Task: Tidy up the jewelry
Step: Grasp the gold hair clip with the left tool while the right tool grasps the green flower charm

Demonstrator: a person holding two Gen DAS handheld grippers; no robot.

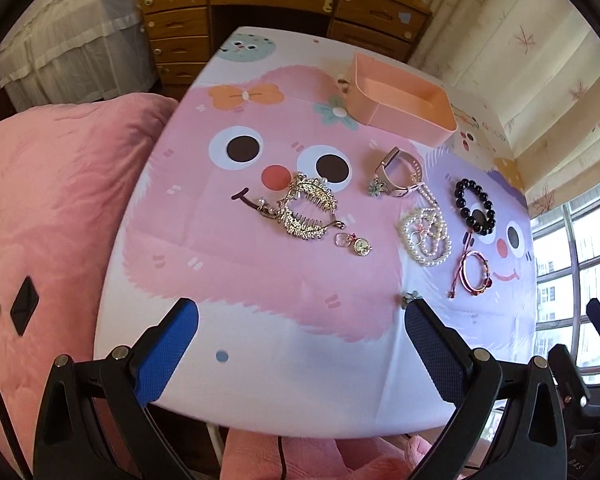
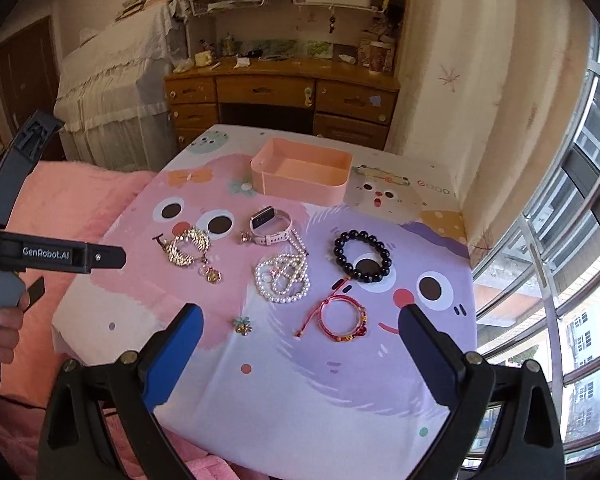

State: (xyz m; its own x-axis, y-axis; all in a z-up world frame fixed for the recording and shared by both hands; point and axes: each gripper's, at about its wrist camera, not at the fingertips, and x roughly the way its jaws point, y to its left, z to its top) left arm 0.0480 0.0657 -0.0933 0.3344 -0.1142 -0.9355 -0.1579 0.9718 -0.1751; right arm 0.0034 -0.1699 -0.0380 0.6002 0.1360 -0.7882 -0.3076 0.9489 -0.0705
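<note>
Jewelry lies spread on a cartoon-print table [image 1: 260, 360] [image 2: 300, 400]: a gold hair comb [image 1: 308, 210] [image 2: 189, 247], small charms [image 1: 354, 243] [image 2: 210, 274], a pink watch [image 1: 398, 174] [image 2: 270, 226], a pearl necklace [image 1: 426, 236] [image 2: 284, 276], a black bead bracelet [image 1: 474, 208] [image 2: 362, 256], a red cord bracelet [image 1: 472, 278] [image 2: 340, 318] and a flower brooch [image 1: 410, 298] [image 2: 243, 326]. An empty pink tray [image 1: 400, 98] [image 2: 300, 172] stands at the far side. My left gripper [image 1: 300, 320] and right gripper [image 2: 300, 324] hover open above the near edge, holding nothing.
A pink quilt [image 1: 52, 208] lies left of the table. A wooden desk with drawers [image 1: 260, 8] [image 2: 280, 96] stands behind, and a curtain and window [image 2: 560, 240] close the right side. A hand [image 2: 4, 332] holds the left gripper's handle at the right wrist view's left edge.
</note>
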